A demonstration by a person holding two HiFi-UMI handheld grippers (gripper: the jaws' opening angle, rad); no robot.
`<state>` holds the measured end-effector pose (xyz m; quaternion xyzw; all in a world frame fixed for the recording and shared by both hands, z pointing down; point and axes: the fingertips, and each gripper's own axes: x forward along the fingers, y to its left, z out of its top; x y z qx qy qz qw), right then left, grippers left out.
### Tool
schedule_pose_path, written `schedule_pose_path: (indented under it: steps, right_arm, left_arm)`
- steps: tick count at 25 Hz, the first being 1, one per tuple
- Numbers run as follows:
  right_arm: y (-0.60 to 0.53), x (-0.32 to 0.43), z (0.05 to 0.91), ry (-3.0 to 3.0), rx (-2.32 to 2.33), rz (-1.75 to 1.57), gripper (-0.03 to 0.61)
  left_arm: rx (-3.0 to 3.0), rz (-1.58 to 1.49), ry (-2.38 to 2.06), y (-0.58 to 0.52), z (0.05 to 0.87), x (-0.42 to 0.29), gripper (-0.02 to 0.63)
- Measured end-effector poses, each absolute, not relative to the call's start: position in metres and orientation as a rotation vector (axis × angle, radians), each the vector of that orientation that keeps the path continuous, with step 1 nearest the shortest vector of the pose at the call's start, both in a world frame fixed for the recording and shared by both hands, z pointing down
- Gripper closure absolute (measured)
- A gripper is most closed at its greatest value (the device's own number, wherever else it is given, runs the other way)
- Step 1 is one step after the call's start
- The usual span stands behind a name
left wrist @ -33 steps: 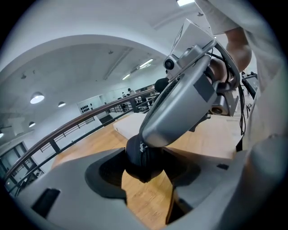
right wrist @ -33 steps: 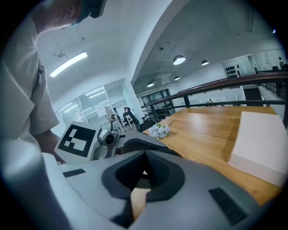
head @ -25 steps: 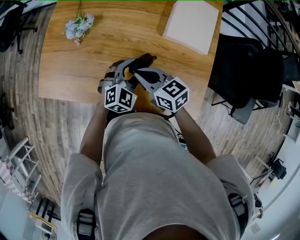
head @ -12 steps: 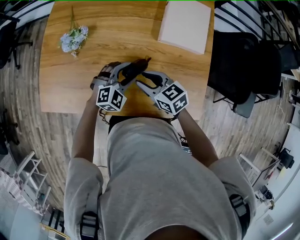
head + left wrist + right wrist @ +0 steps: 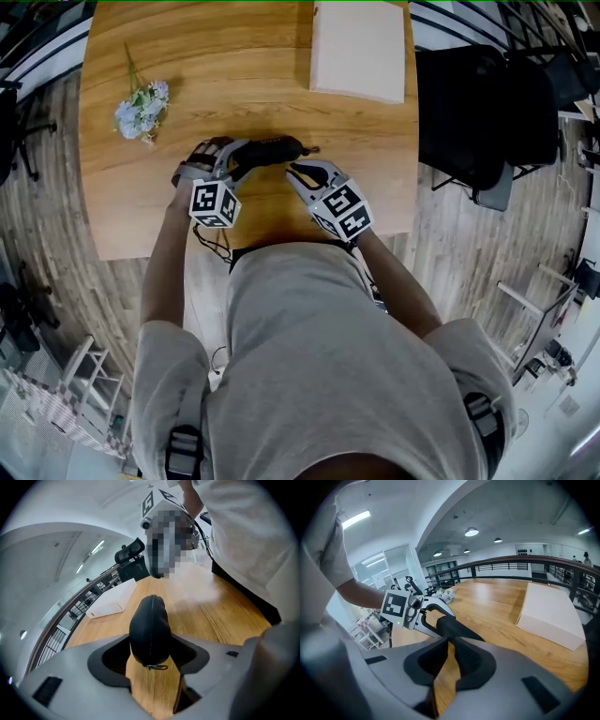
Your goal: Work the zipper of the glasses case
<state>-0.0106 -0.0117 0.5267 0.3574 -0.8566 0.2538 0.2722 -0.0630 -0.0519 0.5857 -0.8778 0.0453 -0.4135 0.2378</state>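
One person in a grey T-shirt [image 5: 319, 375] fills the lower head view, holding two grippers over the near edge of one wooden table [image 5: 262, 84]. At frame centre the left gripper [image 5: 150, 644] clamps one black rounded zip-up glasses case [image 5: 149, 620] across its body. One small metal zipper pull [image 5: 155, 667] hangs at the case's near end. The right gripper [image 5: 449, 644], right of centre, has just been closing its jaws. They stand almost together, nothing seen pinched, their tips at the case's other end. Farther off lie one pale flower sprig [image 5: 139, 105] at upper left and one flat white box [image 5: 358, 49] at the top.
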Motion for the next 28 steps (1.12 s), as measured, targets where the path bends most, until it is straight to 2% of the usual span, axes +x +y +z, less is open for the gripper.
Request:
schedule_pose_path:
  steps: [6, 28]
  right_arm:
    - [0.0, -0.009, 0.542, -2.224, 1.062, 0.691, 0.54]
    - [0.051, 0.012, 0.547, -2.12, 1.247, 0.758, 0.54]
  left_arm:
    - [-2.435, -1.135, 0.14, -0.049, 0.601, -0.066, 0.35]
    - [-2.618, -1.156, 0.386, -0.029, 0.612, -0.069, 0.336]
